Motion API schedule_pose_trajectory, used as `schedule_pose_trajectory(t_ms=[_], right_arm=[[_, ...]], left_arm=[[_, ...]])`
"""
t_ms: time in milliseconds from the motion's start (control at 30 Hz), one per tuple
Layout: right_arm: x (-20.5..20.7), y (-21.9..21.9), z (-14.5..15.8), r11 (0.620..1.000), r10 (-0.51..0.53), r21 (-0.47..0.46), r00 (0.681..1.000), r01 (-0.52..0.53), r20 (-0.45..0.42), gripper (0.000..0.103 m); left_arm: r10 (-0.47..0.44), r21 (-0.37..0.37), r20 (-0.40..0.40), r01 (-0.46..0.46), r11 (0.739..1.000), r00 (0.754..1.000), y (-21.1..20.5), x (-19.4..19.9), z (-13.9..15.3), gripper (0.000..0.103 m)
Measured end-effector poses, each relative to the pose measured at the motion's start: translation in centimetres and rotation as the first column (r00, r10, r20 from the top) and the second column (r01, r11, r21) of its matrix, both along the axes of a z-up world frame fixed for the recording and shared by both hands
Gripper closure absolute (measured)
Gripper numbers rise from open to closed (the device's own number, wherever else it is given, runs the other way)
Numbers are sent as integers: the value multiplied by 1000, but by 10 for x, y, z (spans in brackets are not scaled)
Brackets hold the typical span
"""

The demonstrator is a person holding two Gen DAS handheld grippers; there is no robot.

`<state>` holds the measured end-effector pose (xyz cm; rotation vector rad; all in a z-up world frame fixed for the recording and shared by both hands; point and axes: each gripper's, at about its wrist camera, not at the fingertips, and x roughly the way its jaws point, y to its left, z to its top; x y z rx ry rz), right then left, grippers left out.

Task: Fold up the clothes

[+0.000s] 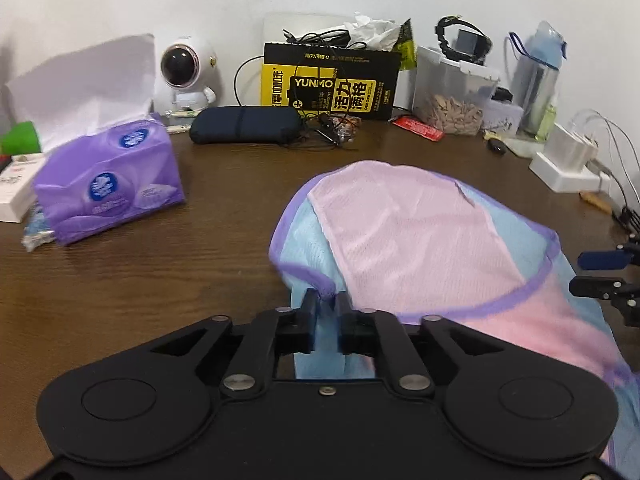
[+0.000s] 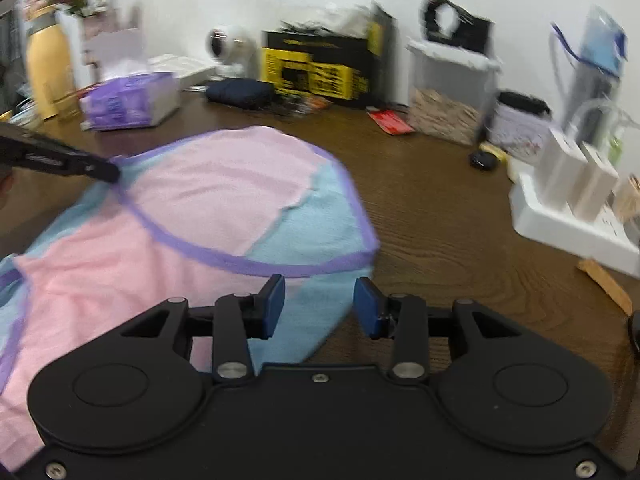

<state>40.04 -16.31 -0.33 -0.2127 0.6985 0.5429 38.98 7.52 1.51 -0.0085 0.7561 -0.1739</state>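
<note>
A pink and light-blue garment [image 1: 420,232] with purple trim lies folded over on the brown wooden table [image 1: 160,280]. My left gripper [image 1: 327,312] stands at its near left corner. The jaws are a little apart, the purple hem and blue cloth lie loosely in the gap, and the pads do not press on them. In the right wrist view, my right gripper [image 2: 320,304] is open over the near right corner of the garment [image 2: 224,192], with blue cloth lying under the gap. The left gripper's fingers [image 2: 100,170] reach in over the cloth's left edge there.
A purple tissue pack [image 1: 108,184] sits at the left. Along the back wall stand a white astronaut figure [image 1: 186,72], a dark pouch [image 1: 244,124], a yellow-black box [image 1: 332,88], a plastic container [image 1: 452,96] and a water bottle [image 1: 538,80]. A white power strip [image 2: 568,208] lies at the right.
</note>
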Motion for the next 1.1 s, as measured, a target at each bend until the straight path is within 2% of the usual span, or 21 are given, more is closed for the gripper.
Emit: schedule_pose_trajectory(t_ms=[33, 67, 133, 200, 267, 367, 433, 600, 700, 733, 767, 833, 933, 1033, 1100], right_arm=[[-8, 2, 0, 1000, 16, -5, 1000, -16, 4, 58], [-15, 4, 0, 999, 30, -9, 1000, -30, 7, 58], [-27, 7, -3, 999, 40, -9, 999, -40, 6, 58], [-36, 10, -5, 999, 53, -10, 999, -53, -2, 58], [-44, 13, -4, 997, 72, -16, 997, -72, -6, 58], [-66, 15, -2, 994, 107, -28, 994, -107, 2, 55], [-76, 15, -2, 993, 109, -36, 994, -109, 12, 46], [-111, 7, 2, 993, 104, -54, 994, -102, 29, 45], [-129, 0, 7, 992, 116, -45, 993, -114, 35, 38], [-141, -5, 9, 991, 128, -40, 991, -126, 45, 33], [-145, -7, 9, 991, 132, -38, 990, -130, 48, 33], [-165, -20, 12, 988, 153, -31, 987, -151, 54, 33], [-185, -32, 15, 987, 158, -22, 986, -157, 56, 33], [-198, -38, 15, 985, 172, -12, 984, -172, 48, 33], [-207, -38, 13, 983, 183, -12, 982, -183, 37, 33]], left_arm=[[-22, -1, 6, 22, 1000, 1000, -1, -12, 2, 47], [-53, 12, 21, 53, 999, 998, -3, -25, 3, 43], [-95, 60, 49, 92, 994, 994, -9, -47, 5, 43], [-133, 164, 87, 118, 979, 987, -24, -78, 6, 43], [-172, 231, 97, 146, 962, 980, -38, -101, 4, 43], [-231, 256, 60, 209, 944, 971, -53, -122, -5, 43], [-194, 280, 37, 176, 944, 980, -57, -123, -13, 43], [-32, 357, 41, 15, 934, 999, -50, -122, -17, 42], [-5, 322, 50, -11, 947, 999, -46, -136, -9, 42], [-5, 288, 52, -10, 957, 999, -48, -145, -5, 42], [-18, 248, 47, 6, 969, 999, -53, -159, -1, 42], [-64, 224, 43, 52, 973, 997, -67, -188, -1, 41], [-71, 238, 55, 56, 970, 996, -81, -212, -5, 41], [-74, 213, 32, 65, 975, 997, -92, -230, -14, 41], [-62, 257, 25, 54, 965, 998, -96, -233, -19, 41]])
